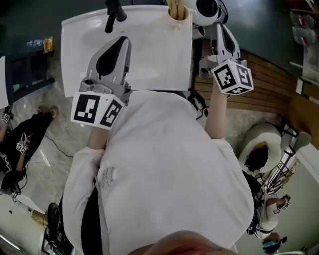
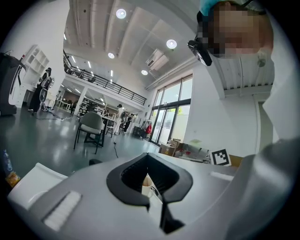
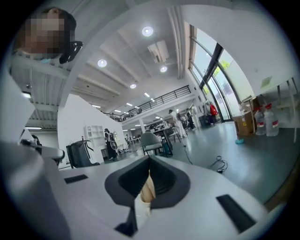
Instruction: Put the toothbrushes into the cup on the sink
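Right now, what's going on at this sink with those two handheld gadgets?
A person stands at a white sink with a handheld gripper in each hand. Pale toothbrushes already stand in the cup at the sink's back edge. The left gripper hangs over the basin, the right gripper beside the sink's right edge. Both have their jaws together, and no toothbrush sticks out of either.

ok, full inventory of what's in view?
sink: one, white, top of head view
faucet: one, black, sink's back left
cup: one, light, sink's back right corner
toothbrushes: several, wooden, upright in cup
slatted platform: one, brown, right of sink
chair: one, grey, background hall floor
left gripper: one, white, jaws shut, over sink's left
right gripper: one, white, jaws shut, empty, right of sink
shirt: one, white, person's torso
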A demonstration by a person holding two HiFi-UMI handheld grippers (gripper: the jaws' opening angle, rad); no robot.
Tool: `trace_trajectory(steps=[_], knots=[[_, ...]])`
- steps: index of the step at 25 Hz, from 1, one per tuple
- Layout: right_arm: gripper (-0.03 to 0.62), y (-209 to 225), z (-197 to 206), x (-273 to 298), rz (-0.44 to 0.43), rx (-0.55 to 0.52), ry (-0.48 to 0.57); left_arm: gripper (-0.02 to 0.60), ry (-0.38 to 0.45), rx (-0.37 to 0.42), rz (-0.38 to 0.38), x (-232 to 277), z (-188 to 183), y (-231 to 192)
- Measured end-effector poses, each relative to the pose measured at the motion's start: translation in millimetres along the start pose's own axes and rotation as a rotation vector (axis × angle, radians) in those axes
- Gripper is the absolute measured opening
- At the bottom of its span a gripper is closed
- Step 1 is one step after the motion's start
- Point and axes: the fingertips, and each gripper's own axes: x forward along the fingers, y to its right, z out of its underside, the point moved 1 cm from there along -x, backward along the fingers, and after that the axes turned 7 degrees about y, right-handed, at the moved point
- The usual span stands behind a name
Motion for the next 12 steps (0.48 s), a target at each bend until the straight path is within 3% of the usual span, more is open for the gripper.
trace_trajectory(steps=[6, 12], knots=[[0.011, -18, -62, -49, -0.002, -0.026, 0.087, -0.003, 0.009, -0.007, 0.007, -8, -3, 8], [0.011, -34, -93, -98, 0.02, -0.063, 0.128, -0.003, 0.015, -0.005, 0.023, -12, -3, 15]])
